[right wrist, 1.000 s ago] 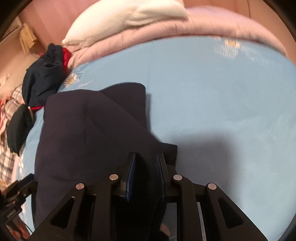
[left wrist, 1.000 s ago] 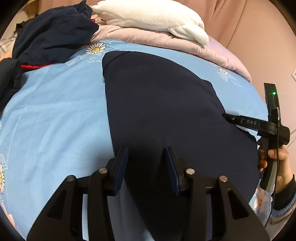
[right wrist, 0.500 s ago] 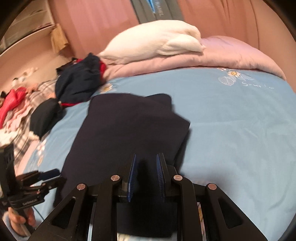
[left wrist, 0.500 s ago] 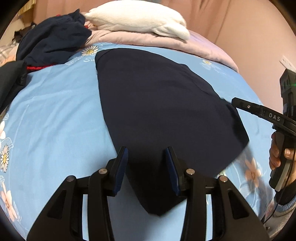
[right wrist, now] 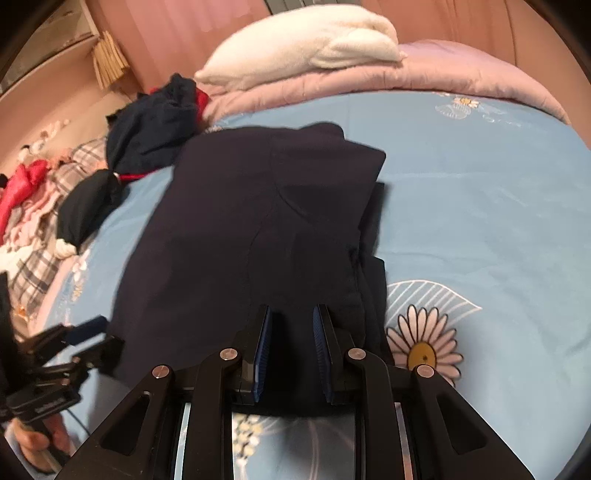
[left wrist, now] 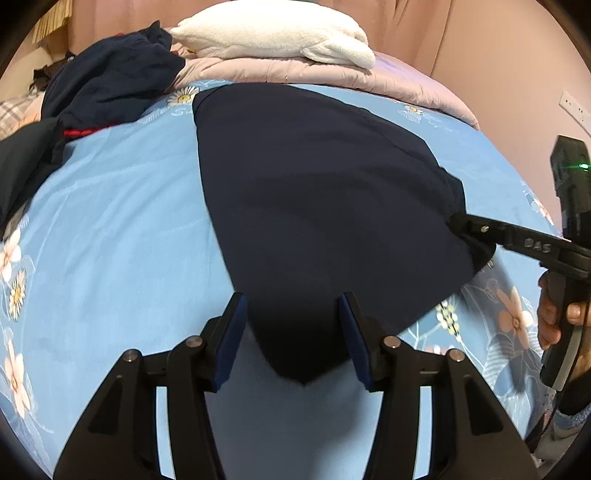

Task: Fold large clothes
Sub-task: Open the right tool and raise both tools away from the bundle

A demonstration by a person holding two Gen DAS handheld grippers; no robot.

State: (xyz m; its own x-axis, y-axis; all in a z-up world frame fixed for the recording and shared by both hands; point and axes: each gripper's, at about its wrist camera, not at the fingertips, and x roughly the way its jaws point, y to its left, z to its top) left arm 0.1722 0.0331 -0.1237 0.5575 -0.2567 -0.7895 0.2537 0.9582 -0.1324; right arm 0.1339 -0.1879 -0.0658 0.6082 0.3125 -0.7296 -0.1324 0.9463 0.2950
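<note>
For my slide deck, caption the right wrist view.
Right hand-held gripper pinching the folded navy garment on a blue floral bedsheet.

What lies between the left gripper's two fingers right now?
In the left wrist view, the near corner of the dark navy garment lies between the open left gripper fingers, on the blue bedsheet.

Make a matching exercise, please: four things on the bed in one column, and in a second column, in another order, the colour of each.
Things:
1. folded garment
2. pillow
3. quilt
4. bed sheet

Colours:
a. white
b. light blue with flowers
c. dark navy
d. pale pink

Pairs: 1-c, 2-a, 3-d, 4-b
</note>
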